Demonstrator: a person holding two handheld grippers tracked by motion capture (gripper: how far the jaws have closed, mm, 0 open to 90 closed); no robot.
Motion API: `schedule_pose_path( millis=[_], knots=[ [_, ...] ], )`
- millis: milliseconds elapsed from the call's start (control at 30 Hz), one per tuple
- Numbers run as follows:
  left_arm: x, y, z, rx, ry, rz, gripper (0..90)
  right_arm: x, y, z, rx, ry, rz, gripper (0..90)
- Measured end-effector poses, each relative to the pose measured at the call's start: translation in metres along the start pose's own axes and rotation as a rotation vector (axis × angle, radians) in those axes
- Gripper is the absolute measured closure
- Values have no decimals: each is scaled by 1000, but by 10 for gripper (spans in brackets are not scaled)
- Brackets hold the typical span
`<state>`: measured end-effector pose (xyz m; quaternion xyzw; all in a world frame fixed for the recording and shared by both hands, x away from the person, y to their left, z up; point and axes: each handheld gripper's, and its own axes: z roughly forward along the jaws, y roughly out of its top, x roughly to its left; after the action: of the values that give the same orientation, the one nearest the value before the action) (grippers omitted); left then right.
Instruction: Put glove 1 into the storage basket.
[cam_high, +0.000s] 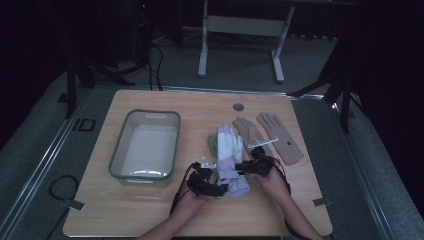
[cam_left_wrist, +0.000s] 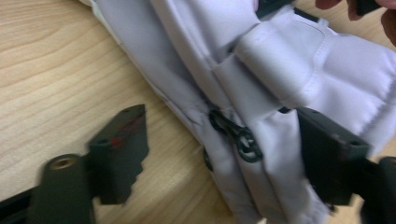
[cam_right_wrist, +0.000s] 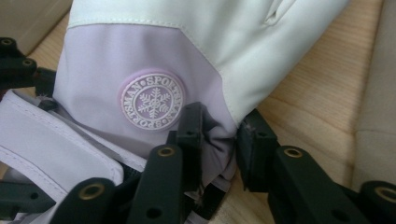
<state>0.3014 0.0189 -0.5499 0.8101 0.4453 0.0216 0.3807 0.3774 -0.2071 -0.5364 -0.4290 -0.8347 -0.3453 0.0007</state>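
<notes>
Glove (cam_high: 229, 155), white and lilac, lies mid-surface (cam_high: 150, 210) right of a bin (cam_high: 145, 145), both tongs at its cuff. Left tongs (cam_left_wrist: 219, 154) gape around the cuff, pads not pressing. Right tongs (cam_right_wrist: 217, 140) pinch the cuff's edge beside a snowflake badge (cam_right_wrist: 152, 100).

Light: we see the high view dim, surroundings nearly black | gripper views brighter, evenly lit | blur: near jaws soft | glare: none.

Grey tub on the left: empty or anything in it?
Empty. The high view shows the grey tub with a bare pale floor; the white and lilac glove lies outside it on the table.
</notes>
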Motion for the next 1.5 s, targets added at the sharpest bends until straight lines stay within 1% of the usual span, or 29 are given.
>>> schedule_pose_path(
  millis=[33,67,100,167,200,233,267,300,333,367,433,533,567,633,700,733,767,833,900,933,967,1033,1167,1267,1433,1500],
  knots=[
    [0,0,0,0,0,0,296,0,0,0,0,0,0,733],
    [0,0,-1,2,-37,-7,296,2,0,0,-6,-10,5,743],
    [0,0,-1,2,-43,-6,389,5,-1,-1,-17,-28,-9,766],
    [-1,0,-2,6,-54,-6,459,7,-2,-1,-23,-40,3,780],
    [-2,0,-3,6,-53,2,499,9,-2,-1,-25,-52,-8,782],
    [-3,1,-4,5,-51,9,534,10,-2,-1,-29,-60,-6,785],
    [-4,1,-4,6,-48,16,607,12,-2,-2,-25,-74,-15,789],
    [-5,2,-6,7,-40,27,642,13,-2,-2,-22,-76,-12,792],
    [-5,2,-6,7,-40,27,670,14,-1,-2,-19,-79,-12,794],
    [-6,2,-7,10,-40,31,670,14,-1,-2,-19,-79,-12,794],
    [-6,4,-8,17,-37,43,711,15,-1,-3,-21,-87,-15,800],
    [-6,7,-9,27,-38,54,730,18,-2,-5,-26,-101,-25,806],
    [-6,8,-11,30,-39,55,736,18,-2,-6,-32,-101,-20,809],
    [-7,10,-13,33,-36,71,742,19,-1,-9,-40,-95,-17,812],
    [-6,13,-15,31,-38,74,746,19,1,-12,-51,-90,-17,813],
    [-6,15,-17,29,-33,83,746,20,3,-13,-57,-89,-14,814],
    [-6,17,-19,27,-30,92,746,22,6,-16,-67,-91,-19,814],
    [-5,21,-24,19,-39,87,746,23,8,-18,-75,-93,-22,815],
    [-4,25,-29,14,-40,96,746,28,14,-26,-95,-105,-33,814],
    [-4,28,-31,11,-40,97,746,29,16,-28,-101,-105,-32,814],
    [-4,31,-34,11,-40,105,746,29,16,-28,-101,-105,-32,814],
    [-3,36,-40,5,-40,110,746,31,22,-33,-118,-105,-36,814],
    [-2,44,-51,2,-37,134,746,36,31,-41,-134,-103,-42,814],
    [-2,48,-58,1,-29,144,746,39,36,-45,-146,-95,-44,814],
    [2,54,-69,11,-19,160,747,48,46,-47,-155,-103,-61,814],
    [4,56,-74,10,-15,160,747,51,50,-47,-159,-101,-63,815]
  ],
)
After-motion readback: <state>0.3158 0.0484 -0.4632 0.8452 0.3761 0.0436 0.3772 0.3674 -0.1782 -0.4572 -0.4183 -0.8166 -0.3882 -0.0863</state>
